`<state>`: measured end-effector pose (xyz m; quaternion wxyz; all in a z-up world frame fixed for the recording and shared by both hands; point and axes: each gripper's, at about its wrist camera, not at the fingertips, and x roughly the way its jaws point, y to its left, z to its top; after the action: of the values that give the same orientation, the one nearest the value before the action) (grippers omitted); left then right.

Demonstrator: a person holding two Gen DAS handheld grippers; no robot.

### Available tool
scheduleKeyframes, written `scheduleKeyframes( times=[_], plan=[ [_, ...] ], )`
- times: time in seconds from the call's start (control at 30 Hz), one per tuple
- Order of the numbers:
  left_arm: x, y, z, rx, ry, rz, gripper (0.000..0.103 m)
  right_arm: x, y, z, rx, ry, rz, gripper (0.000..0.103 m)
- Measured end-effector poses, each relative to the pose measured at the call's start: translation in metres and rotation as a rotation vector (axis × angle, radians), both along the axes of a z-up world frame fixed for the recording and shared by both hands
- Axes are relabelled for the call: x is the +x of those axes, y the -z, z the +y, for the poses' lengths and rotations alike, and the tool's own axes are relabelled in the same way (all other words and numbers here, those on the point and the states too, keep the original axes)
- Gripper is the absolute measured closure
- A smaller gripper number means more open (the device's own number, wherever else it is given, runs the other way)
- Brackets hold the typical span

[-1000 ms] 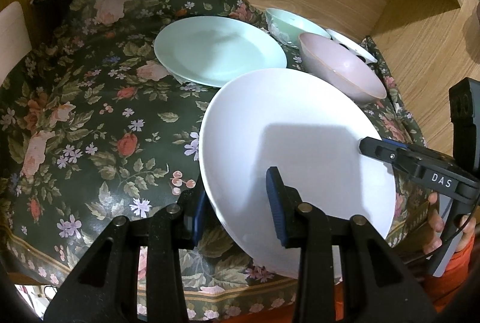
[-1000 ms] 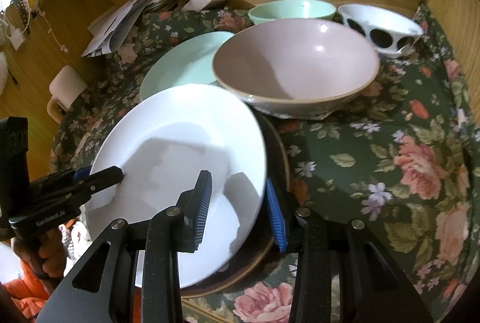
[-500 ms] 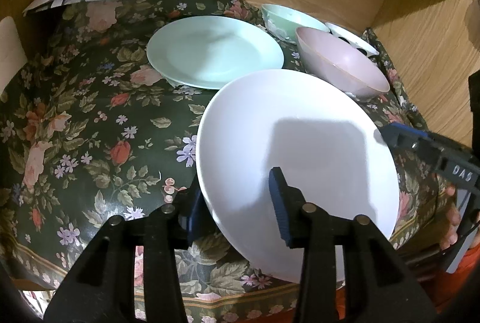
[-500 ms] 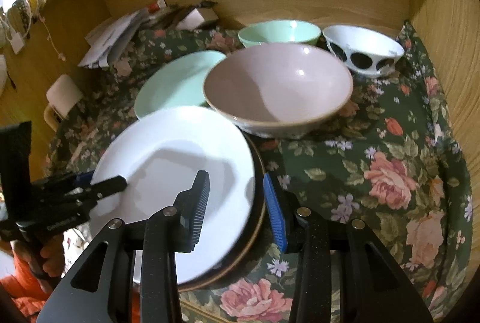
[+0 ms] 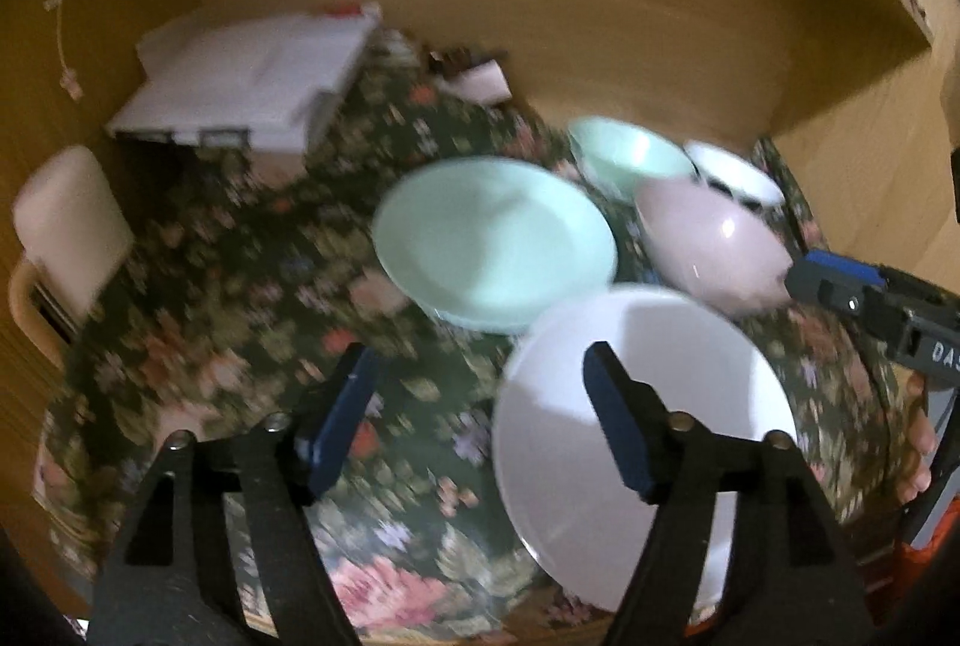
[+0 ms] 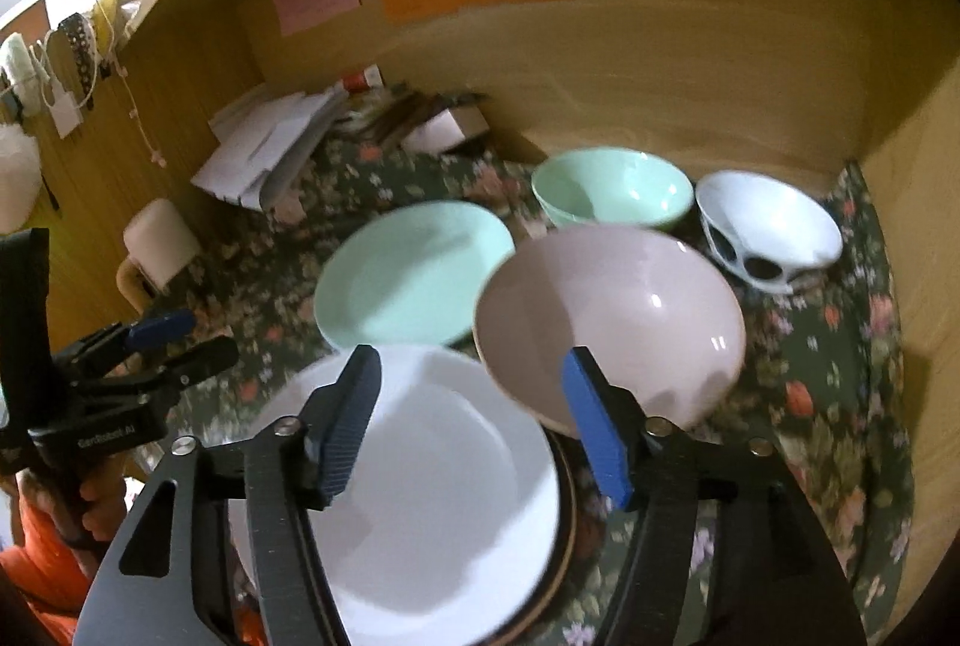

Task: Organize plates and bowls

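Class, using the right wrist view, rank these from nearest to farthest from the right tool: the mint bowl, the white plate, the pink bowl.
1. White plate: directly below the open right tool, stacked on a dark plate.
2. Pink bowl: just beyond, slightly right of the tool.
3. Mint bowl: farthest, near the wooden back wall.
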<state>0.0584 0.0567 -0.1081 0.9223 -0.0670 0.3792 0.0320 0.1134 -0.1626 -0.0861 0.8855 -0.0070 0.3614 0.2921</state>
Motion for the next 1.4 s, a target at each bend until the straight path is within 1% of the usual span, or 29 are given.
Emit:
scheduleKeyframes(
  times=[0.03,0.17,0.2,0.27,0.37,0.43,0.6,0.77,0.87,1.03,1.1,1.13,1.17,1.23,1.3,1.4],
  plan=[
    [0.002,-0.004,0.005,0.001,-0.017,-0.01,0.025,0.004,-0.002,0.004,0.001,-0.004,-0.003,0.041],
    [0.015,-0.013,0.023,0.01,-0.063,-0.03,0.024,0.019,-0.007,0.016,-0.012,-0.017,-0.009,0.04],
    [0.017,-0.014,0.026,0.012,-0.069,-0.033,0.023,0.023,-0.007,0.019,-0.016,-0.021,-0.006,0.04],
    [0.024,-0.015,0.033,0.011,-0.083,-0.038,0.017,0.033,-0.008,0.026,-0.023,-0.029,0.002,0.04],
    [0.033,-0.013,0.042,0.004,-0.095,-0.039,0.015,0.05,-0.008,0.036,-0.039,-0.035,0.011,0.04],
    [0.041,-0.01,0.048,0.0,-0.101,-0.029,0.015,0.061,-0.006,0.042,-0.056,-0.039,0.016,0.04],
    [0.059,0.005,0.062,-0.024,-0.107,0.011,0.015,0.095,0.007,0.062,-0.108,-0.048,0.064,0.04],
    [0.071,0.022,0.071,-0.05,-0.099,0.048,0.015,0.129,0.027,0.08,-0.174,-0.058,0.138,0.04],
    [0.077,0.03,0.073,-0.061,-0.088,0.066,0.015,0.145,0.038,0.09,-0.217,-0.062,0.176,0.04],
    [0.084,0.041,0.079,-0.088,-0.072,0.081,0.015,0.16,0.05,0.104,-0.293,-0.086,0.21,0.04],
    [0.085,0.044,0.082,-0.106,-0.069,0.087,0.015,0.166,0.054,0.109,-0.322,-0.097,0.227,0.045],
    [0.086,0.045,0.084,-0.117,-0.067,0.089,0.015,0.169,0.056,0.112,-0.348,-0.102,0.234,0.052],
    [0.087,0.046,0.085,-0.123,-0.067,0.09,0.015,0.17,0.058,0.114,-0.365,-0.106,0.238,0.056],
    [0.089,0.049,0.088,-0.138,-0.069,0.089,0.015,0.175,0.061,0.117,-0.391,-0.108,0.251,0.06],
    [0.089,0.05,0.091,-0.148,-0.066,0.087,0.015,0.179,0.066,0.12,-0.407,-0.112,0.276,0.06],
    [0.088,0.051,0.092,-0.149,-0.063,0.079,0.016,0.183,0.072,0.125,-0.45,-0.108,0.274,0.062]
  ],
)
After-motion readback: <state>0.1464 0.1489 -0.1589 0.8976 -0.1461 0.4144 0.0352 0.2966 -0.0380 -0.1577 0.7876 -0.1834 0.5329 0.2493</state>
